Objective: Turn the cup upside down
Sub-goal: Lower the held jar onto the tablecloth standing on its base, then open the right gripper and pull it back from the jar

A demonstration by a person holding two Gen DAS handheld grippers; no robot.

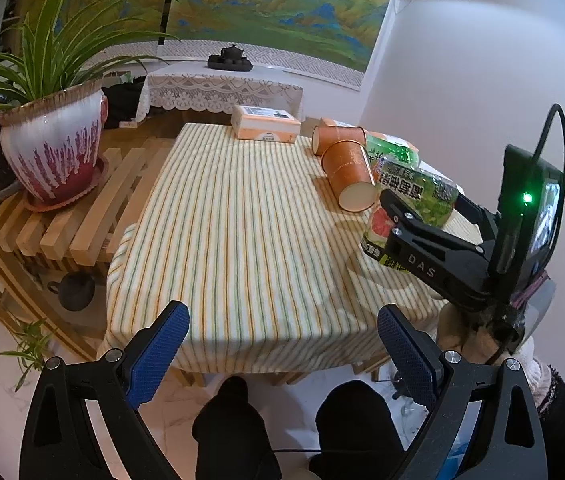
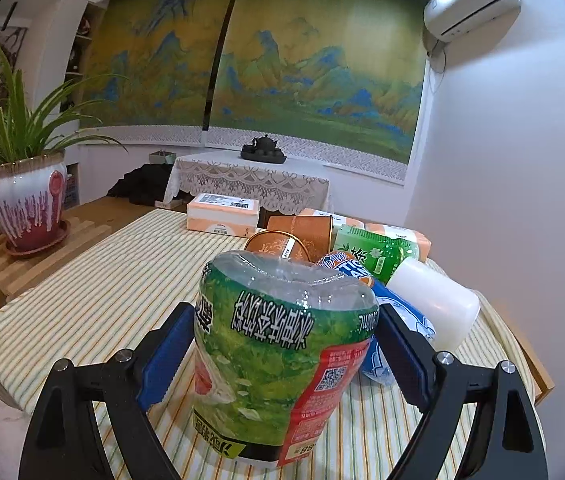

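Left gripper (image 1: pixel 282 344) jaws spread wide, right gripper (image 2: pixel 282 344) jaws clamped
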